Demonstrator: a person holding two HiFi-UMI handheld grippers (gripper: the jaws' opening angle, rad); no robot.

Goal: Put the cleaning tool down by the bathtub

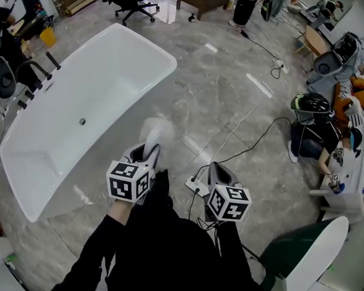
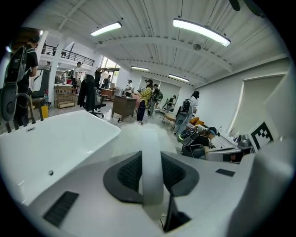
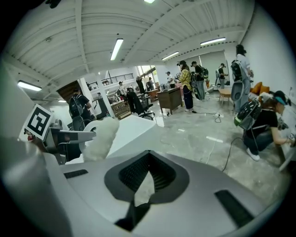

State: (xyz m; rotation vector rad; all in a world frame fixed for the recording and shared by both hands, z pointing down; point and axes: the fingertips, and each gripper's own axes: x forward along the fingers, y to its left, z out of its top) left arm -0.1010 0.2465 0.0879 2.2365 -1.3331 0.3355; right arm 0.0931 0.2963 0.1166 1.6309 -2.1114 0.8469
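The cleaning tool is a white handle with a fluffy white head. My left gripper is shut on the handle, which runs straight out between its jaws. The fluffy head hangs above the grey floor just beside the right-hand wall of the white bathtub. From the left gripper view, the bathtub lies to the left. My right gripper hovers to the right of the left one, shut with nothing in it. In the right gripper view, its jaws meet and the fluffy head shows in front of the bathtub.
Black taps stand on the tub's far left rim. A power strip and cables lie on the floor near my right gripper. A person crouches at right among equipment. A white and green object stands at bottom right.
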